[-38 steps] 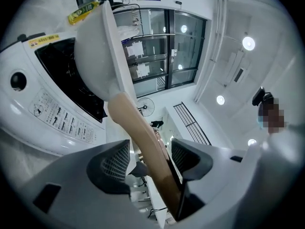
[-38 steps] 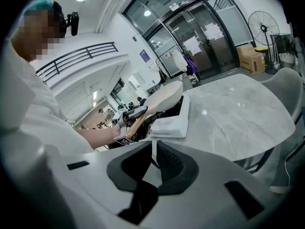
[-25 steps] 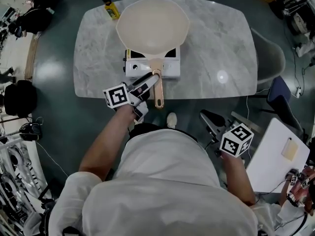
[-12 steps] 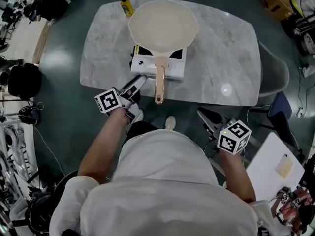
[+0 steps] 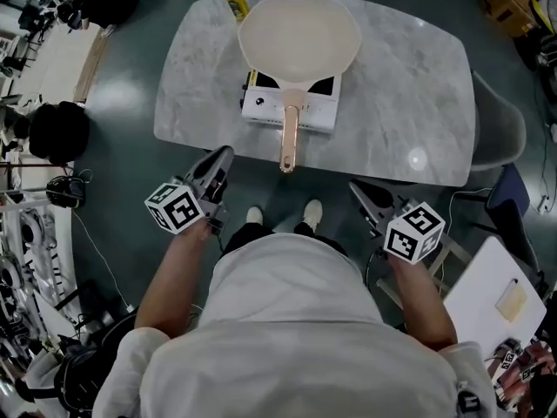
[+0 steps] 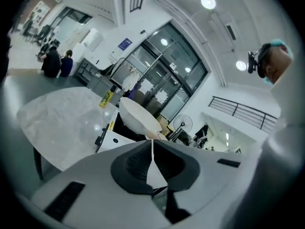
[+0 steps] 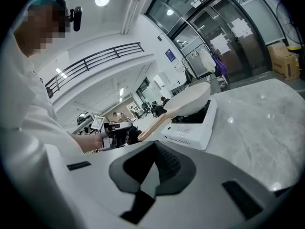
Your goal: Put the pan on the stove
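Note:
The cream pan (image 5: 299, 37) sits on the white portable stove (image 5: 261, 110) on the marble table (image 5: 409, 85); its copper handle (image 5: 290, 138) points toward me past the stove's front. My left gripper (image 5: 222, 155) hangs off the table's near edge, left of the handle and clear of it, jaws shut with nothing between them. My right gripper (image 5: 361, 192) is low by my right side, below the table edge, also shut and empty. The left gripper view shows the pan (image 6: 136, 116) and stove (image 6: 112, 140) ahead of the left gripper (image 6: 152, 144). The right gripper view has the pan (image 7: 190, 99) above the right gripper (image 7: 155, 149).
A yellow bottle (image 5: 235, 0) stands at the table's far edge, left of the pan. A grey chair (image 5: 500, 120) is tucked at the table's right end. A white board (image 5: 487, 294) lies at lower right. Black bags (image 5: 57, 133) and cables lie on the floor at left.
My left gripper came off the pan handle, drew back off the table toward my left side and closed its jaws. The pan stayed on the stove. The right gripper barely moved.

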Demonstrator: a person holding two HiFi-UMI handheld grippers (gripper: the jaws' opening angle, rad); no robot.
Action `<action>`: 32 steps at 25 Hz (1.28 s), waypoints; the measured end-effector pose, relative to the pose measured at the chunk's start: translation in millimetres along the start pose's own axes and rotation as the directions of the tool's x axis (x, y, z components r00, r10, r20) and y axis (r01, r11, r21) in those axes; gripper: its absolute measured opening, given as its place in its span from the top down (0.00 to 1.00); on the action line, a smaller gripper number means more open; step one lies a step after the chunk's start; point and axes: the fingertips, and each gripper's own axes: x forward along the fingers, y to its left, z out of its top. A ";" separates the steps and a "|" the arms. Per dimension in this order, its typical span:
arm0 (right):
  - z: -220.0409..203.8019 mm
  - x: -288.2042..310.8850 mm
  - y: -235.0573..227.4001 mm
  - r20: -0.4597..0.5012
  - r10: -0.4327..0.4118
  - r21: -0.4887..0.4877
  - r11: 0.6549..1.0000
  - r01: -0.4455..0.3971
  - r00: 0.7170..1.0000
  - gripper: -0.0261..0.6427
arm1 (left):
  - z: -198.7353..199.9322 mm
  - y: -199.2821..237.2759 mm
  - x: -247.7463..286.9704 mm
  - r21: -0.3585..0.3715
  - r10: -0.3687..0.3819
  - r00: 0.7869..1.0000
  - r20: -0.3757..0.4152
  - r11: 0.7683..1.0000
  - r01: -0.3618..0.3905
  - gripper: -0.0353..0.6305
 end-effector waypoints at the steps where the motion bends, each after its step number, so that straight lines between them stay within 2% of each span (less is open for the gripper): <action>1: 0.1 1.5 4.4 0.004 -0.001 -0.006 1.000 0.001 1.000 0.95 | -1.0 -6.2 -6.0 0.046 -0.008 1.000 -0.017 0.999 0.009 0.91; 3: 0.1 4.5 15.6 0.010 -0.006 -0.025 1.000 0.006 1.000 0.95 | -3.3 -18.7 -16.3 0.114 -0.040 0.998 -0.051 0.992 0.045 0.92; 8: -3.8 16.1 46.3 0.018 -0.041 -0.074 0.996 0.042 0.999 0.95 | -13.9 -40.9 -44.7 0.204 -0.121 0.982 -0.143 0.968 0.149 0.92; 13: -10.6 30.9 85.1 0.041 -0.092 -0.113 0.989 0.096 0.995 0.95 | -20.8 -59.1 -83.3 0.311 -0.190 0.958 -0.217 0.916 0.252 0.92; 18: -27.9 45.2 132.5 0.067 -0.134 -0.107 0.984 0.140 0.989 0.95 | -22.6 -63.6 -131.8 0.338 -0.236 0.938 -0.253 0.887 0.314 0.92; 25: -63.7 54.8 193.7 0.085 -0.201 -0.090 0.974 0.208 0.976 0.95 | -39.1 -59.1 -188.3 0.414 -0.269 0.903 -0.334 0.819 0.397 0.92; 32: -90.8 56.9 230.4 0.092 -0.234 -0.067 0.968 0.241 0.968 0.95 | -55.7 -54.0 -216.9 0.386 -0.304 0.880 -0.365 0.811 0.440 0.92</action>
